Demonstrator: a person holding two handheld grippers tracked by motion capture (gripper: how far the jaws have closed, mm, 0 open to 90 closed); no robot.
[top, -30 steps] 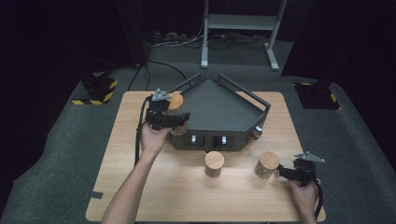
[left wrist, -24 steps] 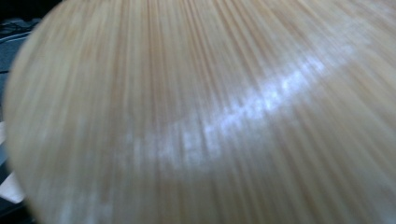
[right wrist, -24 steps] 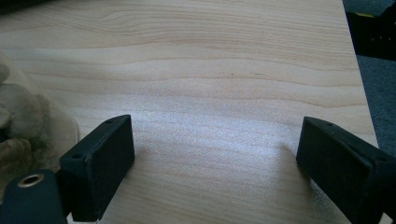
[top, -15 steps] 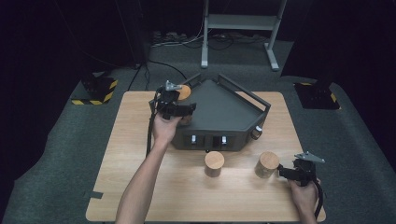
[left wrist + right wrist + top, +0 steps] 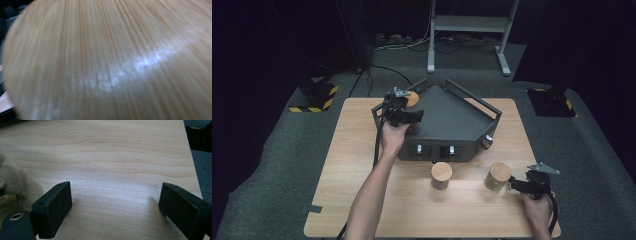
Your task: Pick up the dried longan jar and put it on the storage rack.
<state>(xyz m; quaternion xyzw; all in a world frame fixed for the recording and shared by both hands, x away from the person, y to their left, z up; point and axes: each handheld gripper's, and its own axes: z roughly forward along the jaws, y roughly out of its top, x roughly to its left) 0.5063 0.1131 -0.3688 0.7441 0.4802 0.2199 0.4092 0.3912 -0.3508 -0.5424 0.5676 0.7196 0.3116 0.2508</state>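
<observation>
Wooden cylinder (image 5: 412,98) number one is clamped in the left gripper (image 5: 404,114), held up over the near-left corner of the dark grey tray (image 5: 447,117) sitting at the back-middle of the desk (image 5: 362,200). In the left gripper view it's so close that you just get blurry wood grain (image 5: 106,60) with a shiny streak across it, so the jaws themselves are hidden, but the grip is tight on that block. Can't tell from above whether the block touches the tray floor or hangs just above it.

Right gripper (image 5: 524,186) sits low near the front-right corner of the desk, with the person's hand wrapped around it. Its jaws are spread wide with nothing between them, just bare light wood in the right gripper view (image 5: 115,195). The jaws point left toward a second wooden cylinder (image 5: 497,176), which stands upright just beside them, not touching as far as I can see.

Third wooden cylinder (image 5: 441,175) stands upright a bit further left, right in front of the tray's front wall, where a couple of small pale switches (image 5: 435,149) are. The two standing cylinders are near each other but clearly apart.
</observation>
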